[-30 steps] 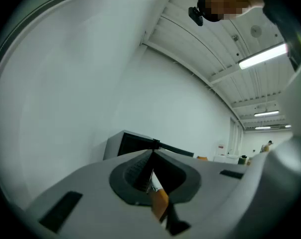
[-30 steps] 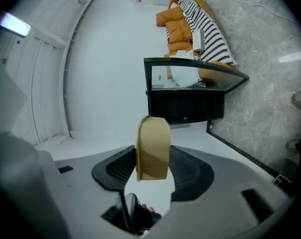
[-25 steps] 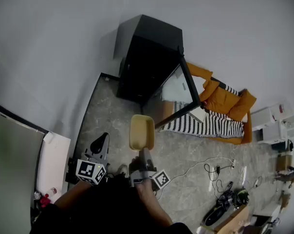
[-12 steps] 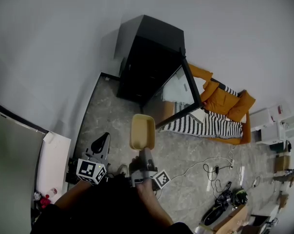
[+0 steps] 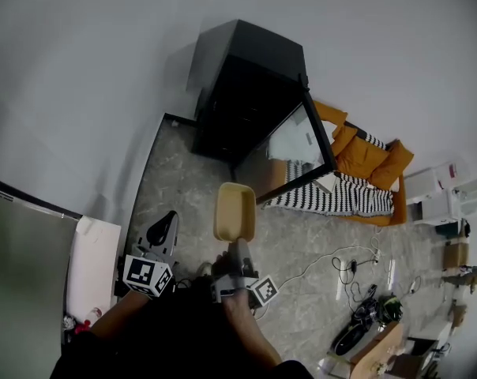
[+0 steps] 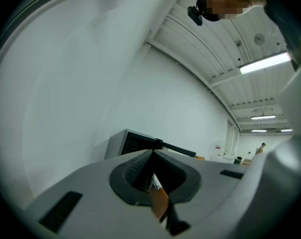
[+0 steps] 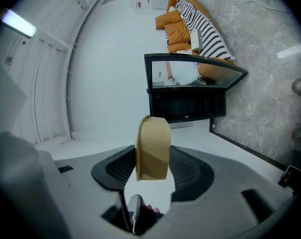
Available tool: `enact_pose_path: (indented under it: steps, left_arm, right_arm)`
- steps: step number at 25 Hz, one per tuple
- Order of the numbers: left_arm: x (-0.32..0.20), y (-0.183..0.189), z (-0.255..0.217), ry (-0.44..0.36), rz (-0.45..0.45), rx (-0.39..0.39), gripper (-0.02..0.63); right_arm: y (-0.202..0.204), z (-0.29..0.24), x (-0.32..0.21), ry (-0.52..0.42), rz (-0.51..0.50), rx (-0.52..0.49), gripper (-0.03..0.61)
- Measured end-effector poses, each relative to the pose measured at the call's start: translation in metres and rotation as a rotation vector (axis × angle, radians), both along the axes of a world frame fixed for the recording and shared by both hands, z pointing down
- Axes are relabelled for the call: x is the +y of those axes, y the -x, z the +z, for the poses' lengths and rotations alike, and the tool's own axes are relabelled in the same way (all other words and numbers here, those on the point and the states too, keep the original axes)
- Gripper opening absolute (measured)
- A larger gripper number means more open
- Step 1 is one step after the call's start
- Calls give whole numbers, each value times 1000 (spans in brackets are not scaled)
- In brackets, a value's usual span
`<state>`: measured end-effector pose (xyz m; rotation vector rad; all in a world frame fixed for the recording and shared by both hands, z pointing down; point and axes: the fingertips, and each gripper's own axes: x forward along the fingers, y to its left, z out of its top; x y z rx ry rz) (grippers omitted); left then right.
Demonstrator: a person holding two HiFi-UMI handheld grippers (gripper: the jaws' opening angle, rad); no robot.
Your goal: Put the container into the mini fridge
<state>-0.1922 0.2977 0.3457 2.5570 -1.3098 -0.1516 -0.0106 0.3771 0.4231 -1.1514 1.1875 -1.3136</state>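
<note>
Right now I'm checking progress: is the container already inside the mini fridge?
No, the tan container sits clamped in the right tool, out in front of the open mini fridge.

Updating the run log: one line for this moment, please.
right gripper: shut on container | left gripper: shut, empty | mini fridge: door open | container: outside fridge

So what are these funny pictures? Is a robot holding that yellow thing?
No robot. A person wears a camera on the head and holds a gripper tool in each hand. The head view looks down at the stone floor. The other two pictures come from cameras riding on the grippers. The right gripper pinches a tan container by one end. The left gripper is shut and holds nothing. Ahead stands the black mini fridge with its glass door open.
</note>
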Motion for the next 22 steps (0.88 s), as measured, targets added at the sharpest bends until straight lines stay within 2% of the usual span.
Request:
enact_pose_path:
  steps: [5,11,22]
  left_arm:
    - [-3,9,8,8,34,9,8]
    - [-12,5,9,14,45,19,8]
    - [-76,-38,9,11,38,-4,8]
  right_arm:
    - [14,6,2,7,28,7,199]
    - [5,9,-9,14,49,7,199]
    - [-31,17,-88,-9,15,16,198]
